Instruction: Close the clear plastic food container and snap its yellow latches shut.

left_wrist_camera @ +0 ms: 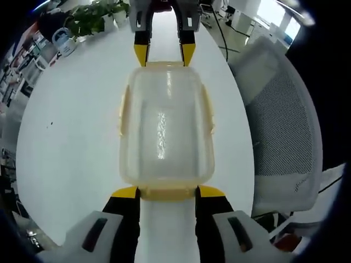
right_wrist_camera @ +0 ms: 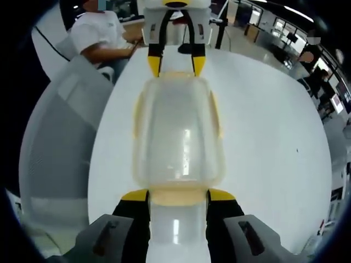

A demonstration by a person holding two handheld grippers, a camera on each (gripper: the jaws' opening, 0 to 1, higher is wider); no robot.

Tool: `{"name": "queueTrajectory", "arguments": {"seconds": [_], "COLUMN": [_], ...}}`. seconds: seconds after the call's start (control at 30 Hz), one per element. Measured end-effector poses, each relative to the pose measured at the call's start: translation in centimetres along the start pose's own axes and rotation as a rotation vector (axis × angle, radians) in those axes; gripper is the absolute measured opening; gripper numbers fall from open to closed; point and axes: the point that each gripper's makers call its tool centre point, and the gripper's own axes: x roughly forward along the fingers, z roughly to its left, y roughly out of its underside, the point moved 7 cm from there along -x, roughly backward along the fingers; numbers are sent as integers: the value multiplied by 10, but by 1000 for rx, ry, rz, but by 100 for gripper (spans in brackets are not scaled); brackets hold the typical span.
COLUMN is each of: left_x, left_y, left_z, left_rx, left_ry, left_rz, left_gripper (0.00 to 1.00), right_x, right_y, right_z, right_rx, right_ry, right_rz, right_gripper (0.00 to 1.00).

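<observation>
We see a white round table (left_wrist_camera: pixel 71 159) with a grey mesh office chair (left_wrist_camera: pixel 285 137) drawn up against its edge, and a person in a white shirt (right_wrist_camera: pixel 101 35) seated beyond the far end in the right gripper view. In the middle of the table sits the clear plastic food container (left_wrist_camera: pixel 164 129), lid on, with yellow latches (left_wrist_camera: pixel 167 193) along its four sides. The left gripper (left_wrist_camera: pixel 167 192) stands at one short end, its yellow-tipped jaws spread wide and flanking that end's latch, touching or nearly touching the rim. The right gripper (right_wrist_camera: pixel 178 195) stands likewise at the opposite short end, jaws parted to either side of the latch there. Potted plants (left_wrist_camera: pixel 98 13) sit at the table's far side.
</observation>
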Motion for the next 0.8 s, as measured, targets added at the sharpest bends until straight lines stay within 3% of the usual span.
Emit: {"name": "queueTrajectory", "arguments": {"seconds": [0.8], "left_x": [28], "left_y": [-55], "left_z": [-2], "left_rx": [-8], "left_ry": [7], "left_rz": [-2], "left_gripper": [38], "right_x": [-17], "right_y": [57], "right_z": [2], "right_rx": [6], "right_ry": [-21], "right_rz": [21], "right_gripper": [38]}}
